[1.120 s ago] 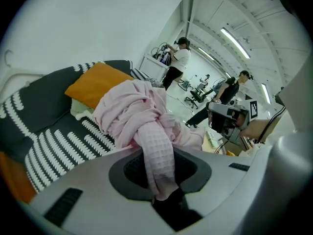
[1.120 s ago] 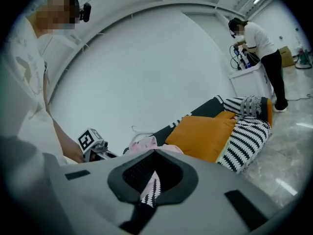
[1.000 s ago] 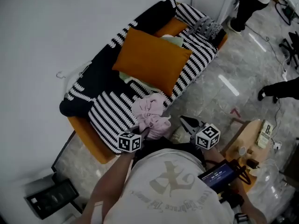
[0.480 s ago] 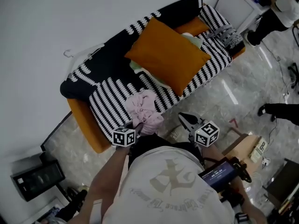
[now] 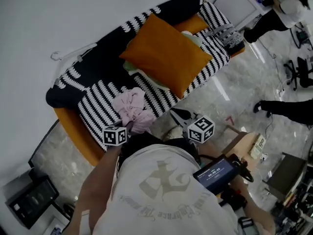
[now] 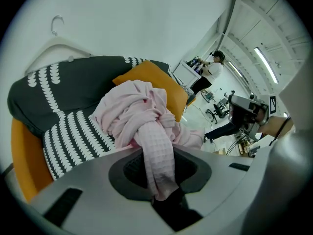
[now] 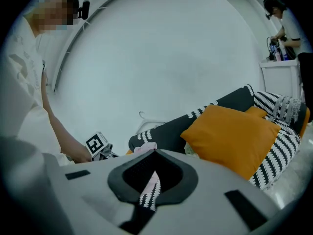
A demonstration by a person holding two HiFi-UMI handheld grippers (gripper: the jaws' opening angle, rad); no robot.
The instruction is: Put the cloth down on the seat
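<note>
A crumpled pink cloth (image 5: 129,106) lies bunched on the striped seat (image 5: 95,109) of the sofa, close to its front edge. My left gripper (image 5: 131,127) is just in front of it and is shut on a twisted strand of the cloth (image 6: 146,126). That strand runs down between the jaws of the left gripper (image 6: 159,180). My right gripper (image 5: 177,115) hovers off the sofa's front edge, right of the cloth. In its own view the right gripper (image 7: 148,190) shows a narrow gap between its jaws, with nothing in it.
A big orange cushion (image 5: 166,53) leans on the seat's middle, over a pale green cloth (image 5: 133,71). A white hanger (image 5: 73,53) rests on the black backrest. A grey knit item (image 5: 225,33) lies at the sofa's far end. People stand at the right (image 5: 279,13). A wooden stand (image 5: 249,146) is beside me.
The head view has swung, so the sofa sits further left in it. The left gripper keeps its hold, and the cloth bunch now rests a little further onto the seat.
</note>
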